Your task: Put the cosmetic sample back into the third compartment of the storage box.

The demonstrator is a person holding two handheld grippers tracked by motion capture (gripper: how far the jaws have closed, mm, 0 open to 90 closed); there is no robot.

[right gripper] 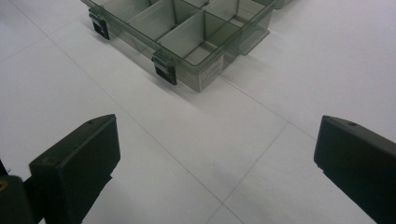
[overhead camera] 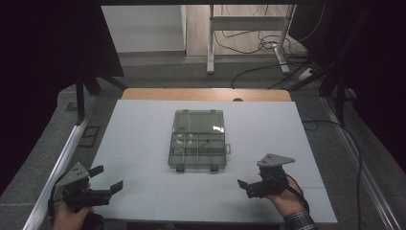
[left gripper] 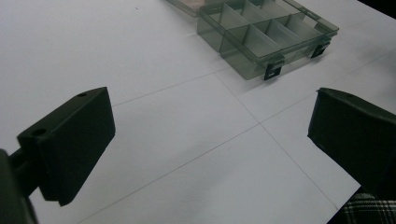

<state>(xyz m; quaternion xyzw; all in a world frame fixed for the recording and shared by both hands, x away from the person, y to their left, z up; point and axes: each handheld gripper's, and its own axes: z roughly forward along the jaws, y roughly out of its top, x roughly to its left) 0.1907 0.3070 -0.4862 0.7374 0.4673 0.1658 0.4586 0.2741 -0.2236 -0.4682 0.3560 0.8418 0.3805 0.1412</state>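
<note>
A clear greenish compartment box lies open in the middle of the white table, its lid folded flat behind it and two black latches on its near side. A small dark item lies in one compartment; what it is cannot be made out. My left gripper is at the near left, open, with nothing between its jaws. My right gripper is at the near right, also open and holding nothing. The left gripper view has the box far ahead to the right. In the right gripper view the box lies just ahead.
A wooden edge borders the table's far side. A metal rail runs along the left, another along the right. Cables and a stand's legs are on the floor beyond. A plaid sleeve shows at the near right.
</note>
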